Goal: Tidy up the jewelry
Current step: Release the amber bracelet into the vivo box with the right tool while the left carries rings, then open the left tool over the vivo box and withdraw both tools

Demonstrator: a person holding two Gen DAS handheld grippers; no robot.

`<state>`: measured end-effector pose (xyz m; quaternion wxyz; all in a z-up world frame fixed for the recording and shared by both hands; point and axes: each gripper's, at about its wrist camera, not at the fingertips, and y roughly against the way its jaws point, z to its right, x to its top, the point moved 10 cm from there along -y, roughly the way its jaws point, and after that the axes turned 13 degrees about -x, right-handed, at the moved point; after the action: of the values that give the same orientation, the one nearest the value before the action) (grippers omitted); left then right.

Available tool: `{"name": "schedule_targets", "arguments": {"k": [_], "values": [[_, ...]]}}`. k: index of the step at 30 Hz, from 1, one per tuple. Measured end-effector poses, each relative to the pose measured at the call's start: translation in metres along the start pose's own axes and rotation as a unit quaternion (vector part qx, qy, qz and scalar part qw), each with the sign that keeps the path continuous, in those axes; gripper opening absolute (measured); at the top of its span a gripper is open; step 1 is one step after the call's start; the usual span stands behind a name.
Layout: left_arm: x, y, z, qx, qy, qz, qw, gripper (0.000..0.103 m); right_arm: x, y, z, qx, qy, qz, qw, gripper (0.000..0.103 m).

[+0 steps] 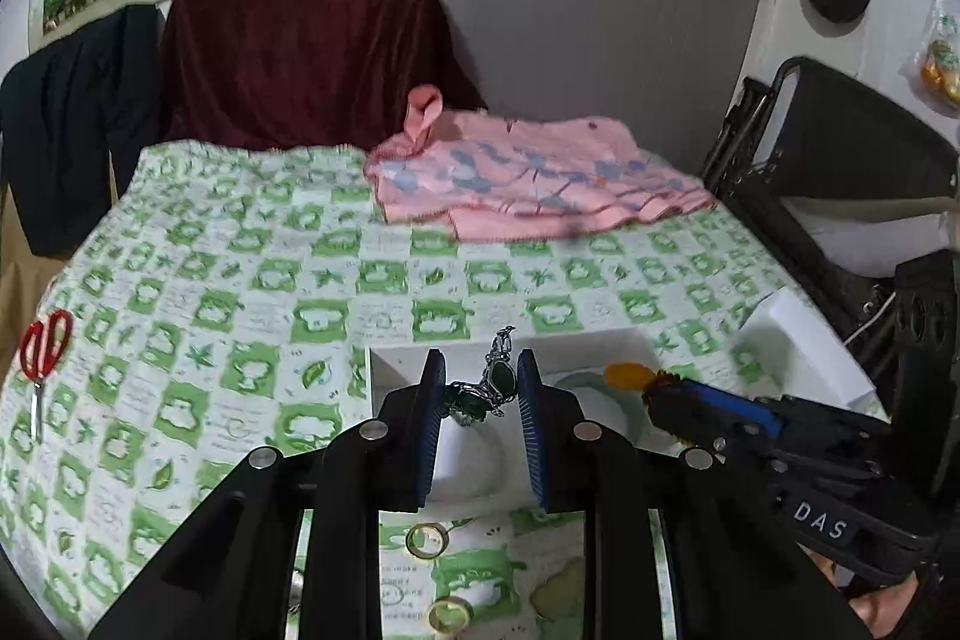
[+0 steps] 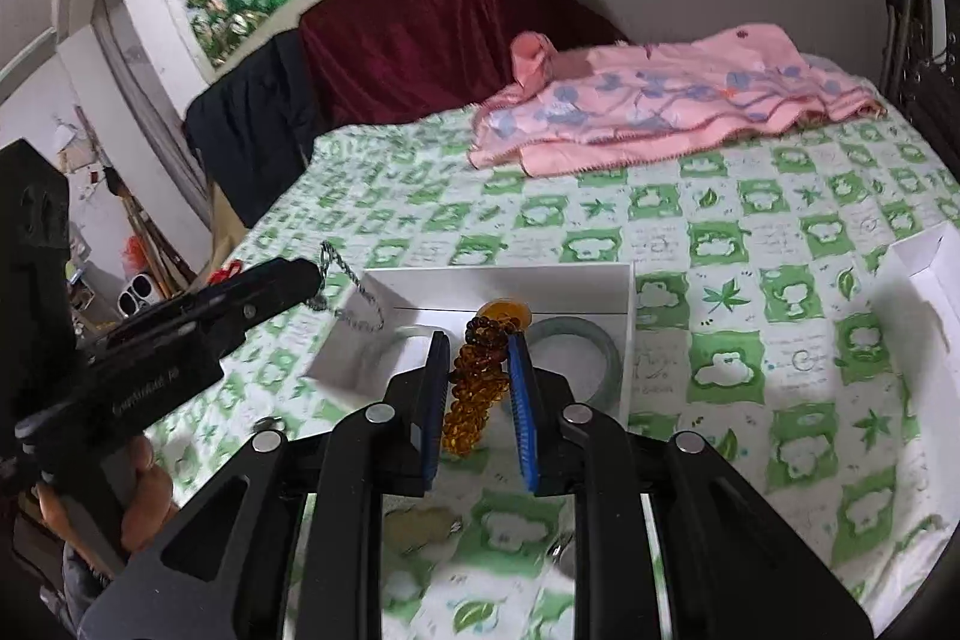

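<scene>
Left gripper (image 1: 480, 388) is clamping a silver chain (image 1: 489, 388) between its pads; right gripper (image 2: 480, 370) is clamping amber beads (image 2: 474, 388). Both are hanging over the white box (image 2: 576, 289).

— Underneath? Bed in green-and-white checked leaf-print sheet (image 1: 240, 280).

— Lying on it?

— Open white cardboard box (image 2: 498, 289), folded pink flowered blanket (image 1: 528, 184), red-handled scissors (image 1: 42, 358), two gold rings (image 1: 427, 540).

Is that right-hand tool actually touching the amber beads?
Touching. The right wrist view shows the right tool shut on the amber beads: the strand is pinched between its blue pads and hangs above the white box.
</scene>
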<state>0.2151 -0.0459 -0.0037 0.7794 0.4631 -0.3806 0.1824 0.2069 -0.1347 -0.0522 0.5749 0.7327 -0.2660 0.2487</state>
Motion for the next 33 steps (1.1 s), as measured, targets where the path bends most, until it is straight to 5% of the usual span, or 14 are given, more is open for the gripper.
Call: {"name": "schedule_targets", "arguments": {"k": [7, 13, 18, 19, 21, 22, 33], "values": [[-0.023, -0.028, -0.019, -0.010, 0.016, -0.035, 0.9992, 0.029, -0.005, -0.027, 0.018, -0.006, -0.023, -0.013, 1.000, 0.025], [-0.018, -0.012, -0.021, 0.005, 0.010, -0.008, 0.9999, 0.057, -0.005, -0.020, 0.024, -0.004, -0.033, -0.001, 0.999, 0.027], [-0.016, -0.001, -0.030, 0.029, 0.014, 0.007, 0.9995, 0.081, -0.005, -0.009, 0.028, 0.000, -0.044, 0.018, 0.999, 0.048], [-0.017, 0.002, -0.032, 0.034, 0.016, 0.009, 0.9993, 0.083, -0.006, -0.007, 0.029, 0.000, -0.047, 0.021, 0.999, 0.051], [-0.018, 0.006, -0.037, 0.046, 0.017, 0.013, 0.9987, 0.087, -0.006, 0.001, 0.036, -0.021, -0.056, 0.037, 0.997, 0.077], [-0.019, 0.008, -0.040, 0.055, 0.017, 0.014, 0.9982, 0.088, -0.005, 0.005, 0.038, -0.027, -0.059, 0.046, 0.997, 0.080], [-0.038, 0.047, -0.085, 0.109, 0.070, 0.030, 0.9911, 0.093, -0.017, 0.032, 0.054, -0.035, -0.086, 0.067, 0.993, 0.087]]}}
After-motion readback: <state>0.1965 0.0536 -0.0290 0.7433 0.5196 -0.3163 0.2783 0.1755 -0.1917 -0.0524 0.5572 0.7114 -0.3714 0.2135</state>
